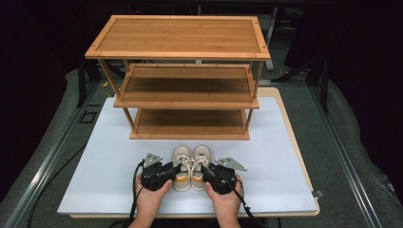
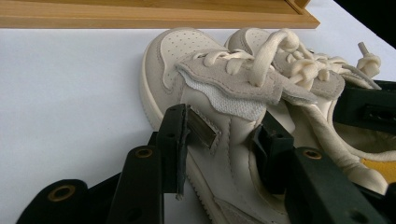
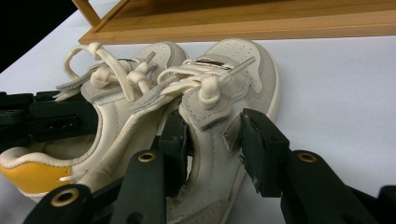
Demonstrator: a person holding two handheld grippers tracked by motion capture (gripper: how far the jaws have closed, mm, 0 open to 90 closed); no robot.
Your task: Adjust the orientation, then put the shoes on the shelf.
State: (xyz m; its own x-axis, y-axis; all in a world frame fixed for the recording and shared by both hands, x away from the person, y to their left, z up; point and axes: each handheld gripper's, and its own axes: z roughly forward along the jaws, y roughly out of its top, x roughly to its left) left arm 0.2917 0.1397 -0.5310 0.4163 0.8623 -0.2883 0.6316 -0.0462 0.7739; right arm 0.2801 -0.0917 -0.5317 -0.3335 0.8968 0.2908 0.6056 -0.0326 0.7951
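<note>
left gripper (image 1: pixel 177 167) clamps the left cream leather sneaker (image 1: pixel 181 166) across its side wall — pads pressing both faces. right gripper (image 1: pixel 203 169) does the same on the right cream sneaker (image 1: pixel 201 165). pair sits side by side on the white tabletop (image 1: pixel 104 161), just in front of the three-tier bamboo shoe rack (image 1: pixel 190 80).

Two cream shoes (image 1: pixel 191 167), one three-tier wooden rack (image 1: pixel 183 71), one white board (image 1: pixel 114 156).

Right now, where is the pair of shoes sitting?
In the high view the pair of shoes stands near the front edge of the white table, before the wooden rack, between the left gripper and right gripper.
</note>
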